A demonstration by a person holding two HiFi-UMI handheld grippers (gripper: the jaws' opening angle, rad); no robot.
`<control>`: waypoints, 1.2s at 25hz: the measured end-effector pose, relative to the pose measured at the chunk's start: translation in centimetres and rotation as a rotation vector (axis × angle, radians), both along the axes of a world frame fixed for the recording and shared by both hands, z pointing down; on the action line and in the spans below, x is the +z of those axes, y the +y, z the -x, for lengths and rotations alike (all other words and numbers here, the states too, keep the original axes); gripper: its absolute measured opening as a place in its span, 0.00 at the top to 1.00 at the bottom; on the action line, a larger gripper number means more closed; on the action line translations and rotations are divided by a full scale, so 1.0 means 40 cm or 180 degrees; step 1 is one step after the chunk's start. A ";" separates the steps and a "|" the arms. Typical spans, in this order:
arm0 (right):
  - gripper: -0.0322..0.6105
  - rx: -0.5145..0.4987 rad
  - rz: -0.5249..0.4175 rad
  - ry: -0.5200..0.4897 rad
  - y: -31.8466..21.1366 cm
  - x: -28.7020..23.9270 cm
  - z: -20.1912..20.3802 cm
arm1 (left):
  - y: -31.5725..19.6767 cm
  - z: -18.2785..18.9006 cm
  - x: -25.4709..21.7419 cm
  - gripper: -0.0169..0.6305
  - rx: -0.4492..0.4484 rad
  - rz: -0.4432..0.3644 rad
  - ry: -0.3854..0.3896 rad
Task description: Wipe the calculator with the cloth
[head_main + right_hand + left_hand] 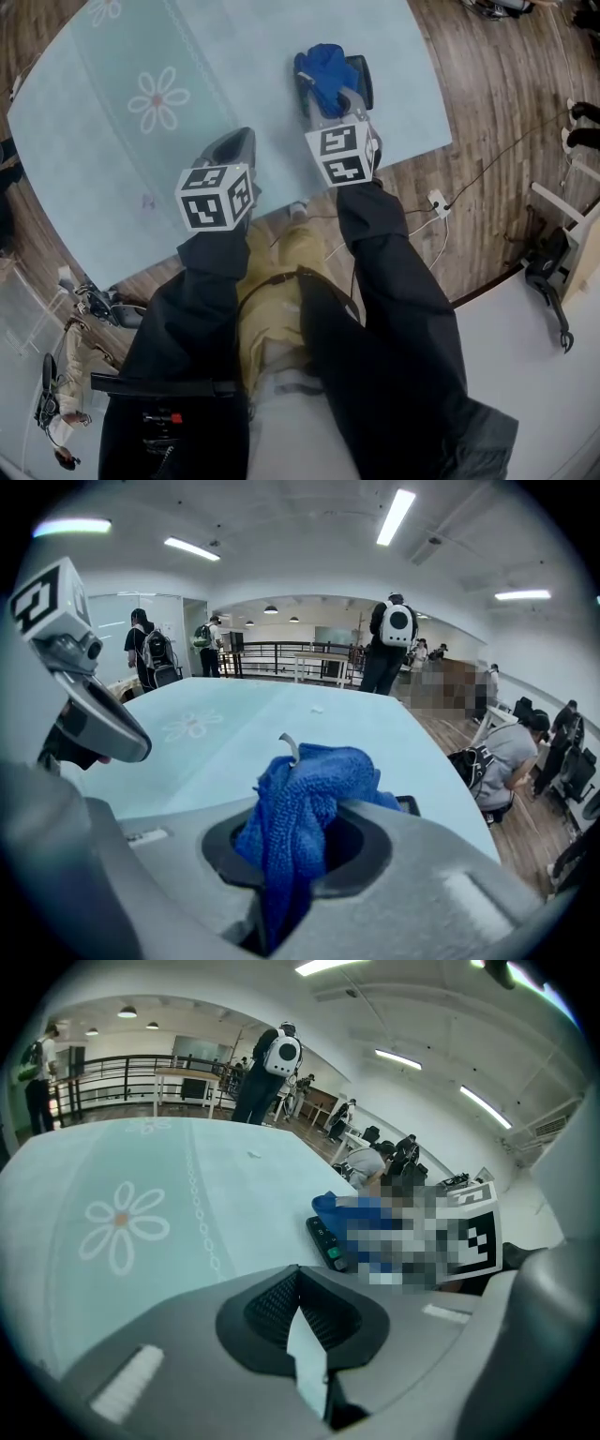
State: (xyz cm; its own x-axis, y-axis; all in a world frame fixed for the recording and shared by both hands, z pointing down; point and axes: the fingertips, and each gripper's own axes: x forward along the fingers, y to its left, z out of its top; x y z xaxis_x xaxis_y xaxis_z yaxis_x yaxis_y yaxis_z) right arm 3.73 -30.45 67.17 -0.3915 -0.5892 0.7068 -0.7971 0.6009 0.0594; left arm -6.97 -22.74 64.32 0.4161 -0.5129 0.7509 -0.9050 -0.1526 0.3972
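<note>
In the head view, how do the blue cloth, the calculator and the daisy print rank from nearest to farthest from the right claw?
1. The blue cloth: clamped in the right claw.
2. The calculator: just beneath the cloth, on the table's right side.
3. The daisy print: far off to the left on the tablecloth.

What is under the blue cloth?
A dark calculator; only its rim and a few keys peek out beside the cloth. Most of its face is covered.
</note>
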 end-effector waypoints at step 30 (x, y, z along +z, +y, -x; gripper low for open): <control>0.85 0.0407 -0.0407 -0.0449 -0.046 -0.206 -0.129 | 0.001 0.016 -0.046 0.98 -0.0112 -0.0149 0.0107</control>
